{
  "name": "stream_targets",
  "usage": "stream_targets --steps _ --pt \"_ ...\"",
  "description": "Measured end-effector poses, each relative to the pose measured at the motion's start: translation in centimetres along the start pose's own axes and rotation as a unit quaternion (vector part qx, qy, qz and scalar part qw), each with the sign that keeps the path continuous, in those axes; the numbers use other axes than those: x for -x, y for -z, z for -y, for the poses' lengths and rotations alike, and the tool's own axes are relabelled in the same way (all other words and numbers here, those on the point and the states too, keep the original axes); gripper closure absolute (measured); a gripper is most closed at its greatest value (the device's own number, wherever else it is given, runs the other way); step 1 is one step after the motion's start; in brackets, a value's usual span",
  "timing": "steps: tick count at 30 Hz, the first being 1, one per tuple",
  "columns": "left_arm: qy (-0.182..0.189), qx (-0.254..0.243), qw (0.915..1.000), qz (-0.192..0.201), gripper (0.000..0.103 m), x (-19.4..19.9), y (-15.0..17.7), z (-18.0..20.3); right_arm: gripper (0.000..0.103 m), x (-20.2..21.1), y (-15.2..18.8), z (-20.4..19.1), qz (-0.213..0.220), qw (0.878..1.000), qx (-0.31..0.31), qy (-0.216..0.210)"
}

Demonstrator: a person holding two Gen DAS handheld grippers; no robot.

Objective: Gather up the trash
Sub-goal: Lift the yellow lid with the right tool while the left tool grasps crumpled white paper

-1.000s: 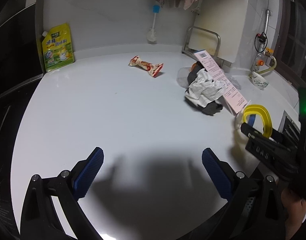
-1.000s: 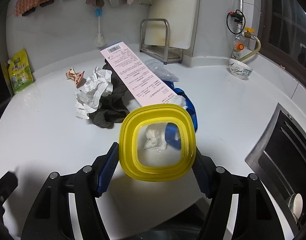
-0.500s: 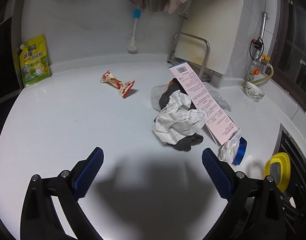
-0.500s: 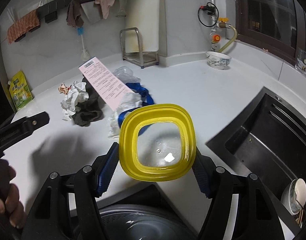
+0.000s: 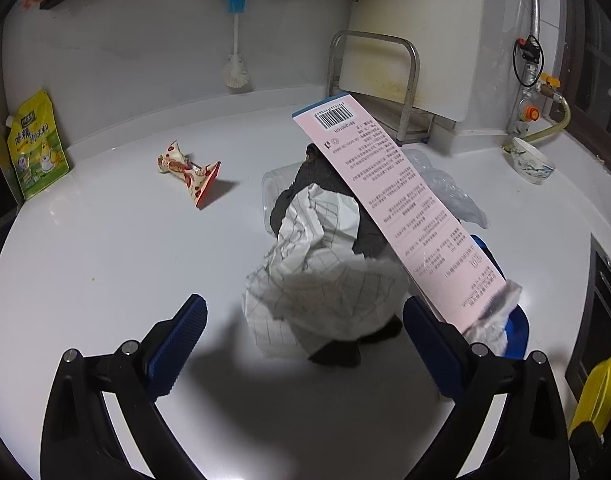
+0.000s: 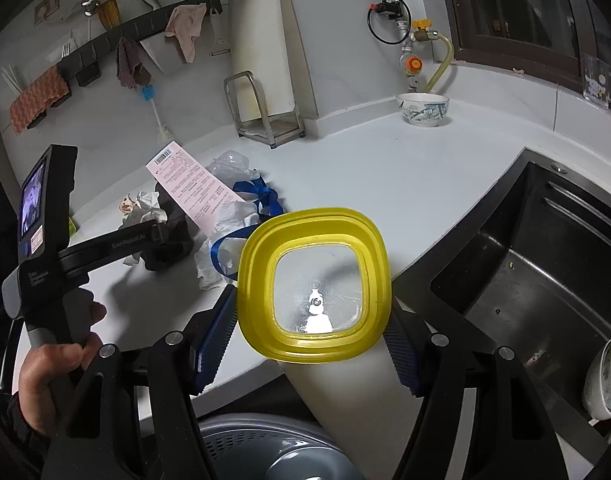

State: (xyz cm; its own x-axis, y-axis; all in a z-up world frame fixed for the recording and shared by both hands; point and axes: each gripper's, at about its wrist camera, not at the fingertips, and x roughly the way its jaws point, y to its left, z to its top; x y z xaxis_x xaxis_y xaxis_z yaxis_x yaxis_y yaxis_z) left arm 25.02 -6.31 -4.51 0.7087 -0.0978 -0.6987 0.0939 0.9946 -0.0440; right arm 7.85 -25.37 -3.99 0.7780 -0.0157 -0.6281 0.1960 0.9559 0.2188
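My right gripper [image 6: 307, 340] is shut on a yellow-rimmed clear lid [image 6: 315, 284], held off the counter's front edge above a grey bin [image 6: 273, 448]. The lid's edge shows in the left wrist view [image 5: 599, 388]. My left gripper [image 5: 305, 344] is open and empty, just short of a trash pile: crumpled checked paper [image 5: 317, 280], a dark cloth [image 5: 337, 348], a long pink box [image 5: 393, 204], white tissue [image 5: 493, 320] and a blue strap [image 6: 261, 196]. A red-and-cream wrapper [image 5: 189, 170] lies apart at the back left.
A yellow-green refill pouch [image 5: 35, 144] leans on the far left wall. A metal rack with a white cutting board [image 5: 385, 84] stands at the back. A patterned bowl [image 6: 423, 109] sits near the tap. A dark sink [image 6: 525, 280] lies to the right.
My left gripper has moved forward and right, close up to the trash pile. My right gripper has carried the lid back off the counter's edge, over the bin.
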Motion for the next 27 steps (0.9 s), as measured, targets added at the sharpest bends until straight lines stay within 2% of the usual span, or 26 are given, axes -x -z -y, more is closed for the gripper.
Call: stream_targets --steps 3,5,7,9,12,19,27 --pt "0.001 0.000 0.9998 0.017 0.015 0.3 -0.3 -0.1 0.036 -0.4 0.3 0.4 -0.004 1.000 -0.007 -0.005" --pt "0.008 -0.002 0.9999 0.014 0.036 0.3 -0.3 -0.1 0.036 -0.5 0.4 0.5 -0.005 1.000 -0.010 -0.008" --pt "0.014 0.000 0.9999 0.006 0.048 0.0 -0.2 -0.2 0.036 -0.4 0.4 0.4 -0.004 1.000 -0.011 -0.011" --pt "0.021 0.007 0.9997 0.011 0.054 0.4 -0.2 -0.5 0.036 -0.3 0.4 0.3 -0.002 1.000 -0.009 -0.012" --pt "0.033 0.017 0.9991 0.018 0.057 1.2 -0.2 -1.2 0.036 -0.1 0.4 0.1 0.000 1.000 -0.007 -0.012" --pt "0.032 0.013 0.9989 0.032 0.058 3.8 0.4 -2.3 0.036 1.0 0.6 -0.5 0.007 1.000 -0.004 -0.016" --pt "0.025 0.014 0.9994 0.019 0.057 5.3 1.9 -4.0 0.036 2.4 1.5 -1.0 0.007 1.000 0.003 -0.017"
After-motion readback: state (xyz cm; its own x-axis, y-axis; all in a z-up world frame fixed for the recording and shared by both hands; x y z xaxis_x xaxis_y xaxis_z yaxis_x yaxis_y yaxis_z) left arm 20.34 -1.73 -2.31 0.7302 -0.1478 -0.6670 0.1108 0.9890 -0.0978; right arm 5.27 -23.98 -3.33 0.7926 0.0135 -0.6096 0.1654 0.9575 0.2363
